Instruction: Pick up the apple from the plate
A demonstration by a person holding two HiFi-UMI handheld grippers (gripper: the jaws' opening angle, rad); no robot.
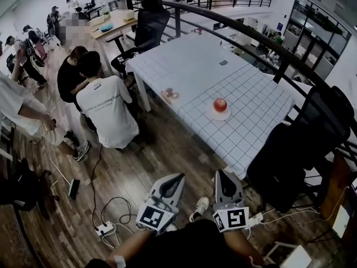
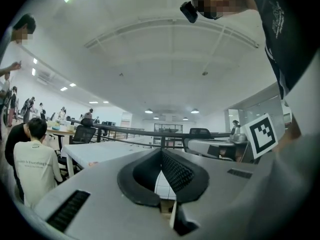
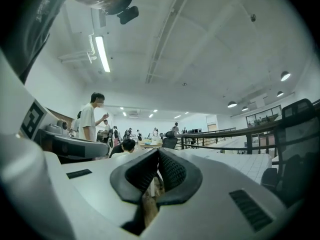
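A red apple [image 1: 220,104] sits on a small white plate [image 1: 221,115] near the middle of the white gridded table [image 1: 251,94]. Both grippers hang low at the picture's bottom, well short of the table's near edge. My left gripper [image 1: 179,177] has its jaws shut with nothing between them; its tips [image 2: 161,151] meet in the left gripper view. My right gripper [image 1: 222,173] is beside it, also shut and empty, its tips [image 3: 158,152] touching. Neither gripper view shows the apple.
A black office chair [image 1: 312,138] stands at the table's near right corner, another [image 1: 149,24] at its far end. A person in a white shirt [image 1: 106,113] crouches left of the table. A small reddish object [image 1: 170,95] lies on the table. Cables and a power strip [image 1: 105,228] lie on the wooden floor.
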